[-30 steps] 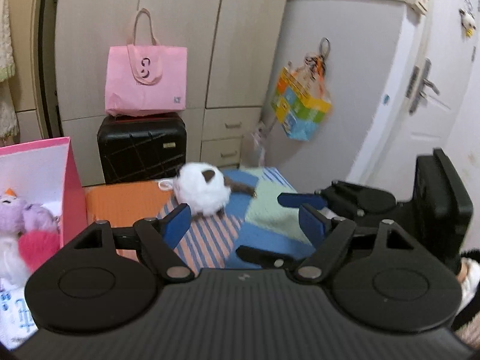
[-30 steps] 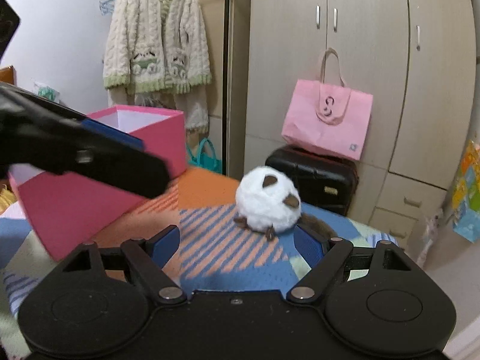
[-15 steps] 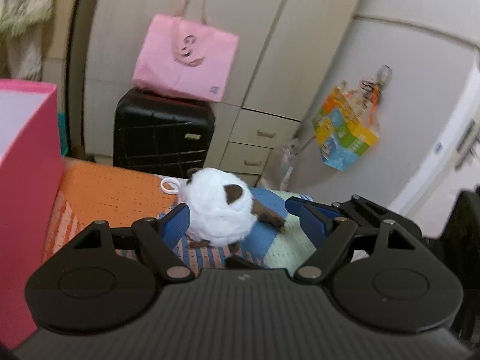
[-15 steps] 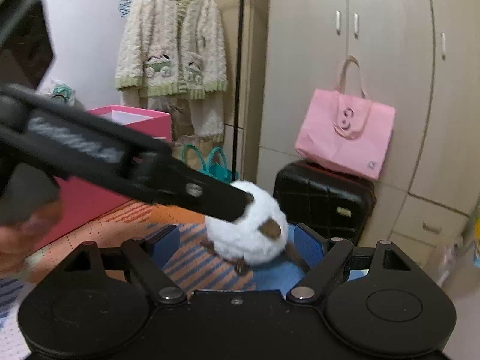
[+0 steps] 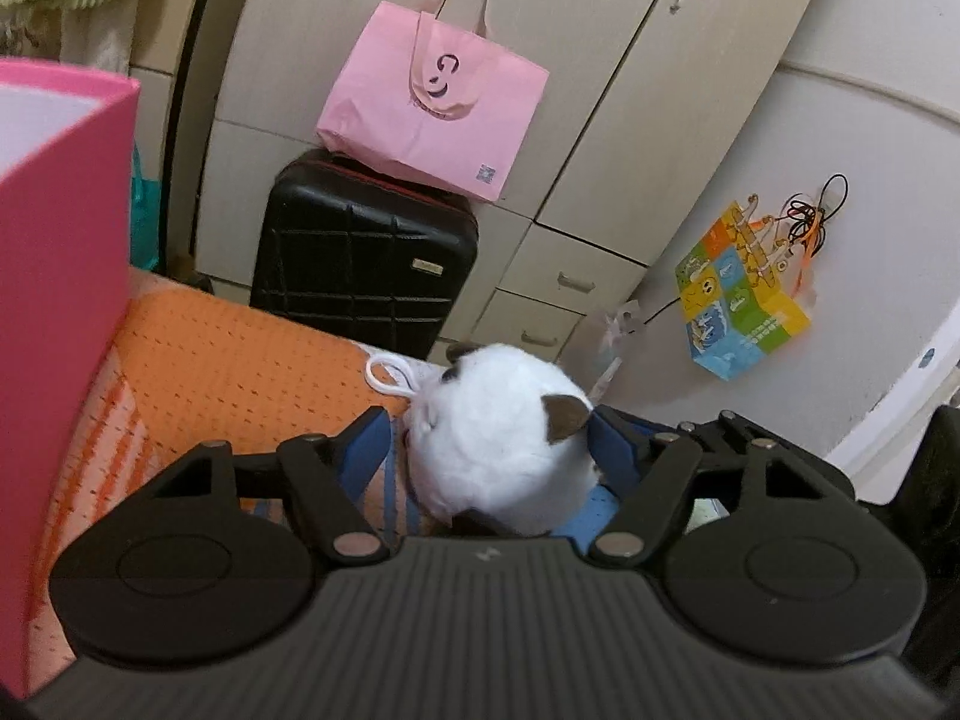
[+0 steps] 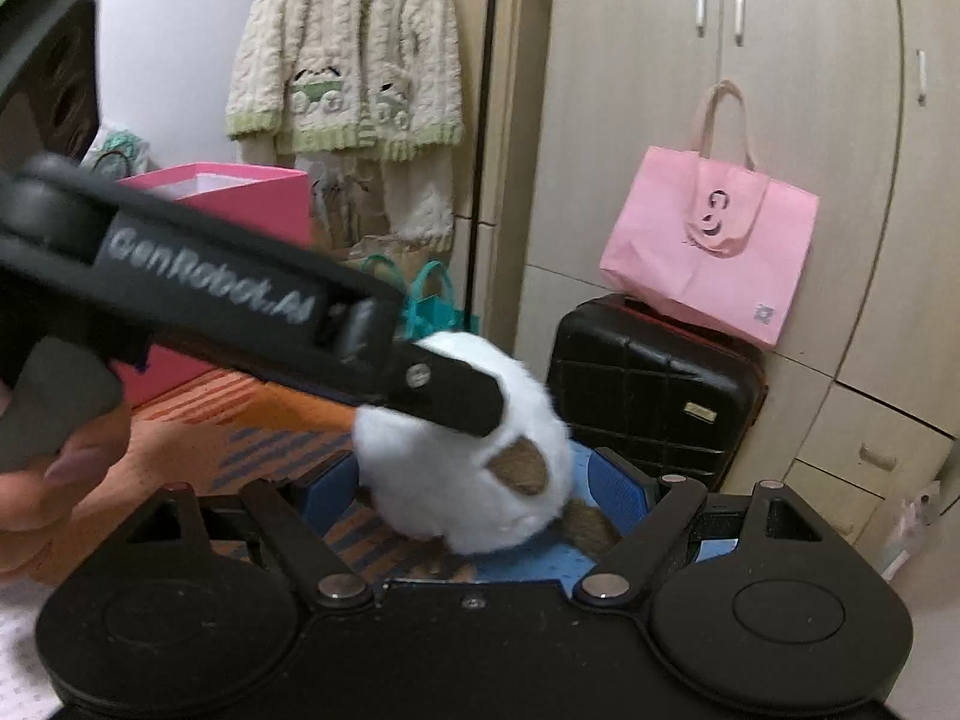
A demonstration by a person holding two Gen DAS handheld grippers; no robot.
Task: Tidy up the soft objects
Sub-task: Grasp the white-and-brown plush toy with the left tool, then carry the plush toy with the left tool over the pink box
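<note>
A round white plush toy (image 5: 498,450) with brown ears and a white loop lies on the patchwork blanket (image 5: 240,372). My left gripper (image 5: 489,450) is open, its blue fingers on either side of the toy. The toy also shows in the right wrist view (image 6: 474,480), between the open fingers of my right gripper (image 6: 474,489). The left gripper's body (image 6: 210,294) crosses that view from the left, over the toy's top. A pink box (image 5: 54,276) stands at the left; it also shows in the right wrist view (image 6: 240,198).
A black suitcase (image 5: 366,258) with a pink tote bag (image 5: 432,102) on top stands against the wardrobe beyond the bed edge. A colourful bag (image 5: 744,294) hangs on the wall at right. A knitted cardigan (image 6: 348,54) hangs at the back.
Both grippers have moved forward to the white plush toy, which now sits between the fingers of each. The left gripper swung away from the pink box toward the toy.
</note>
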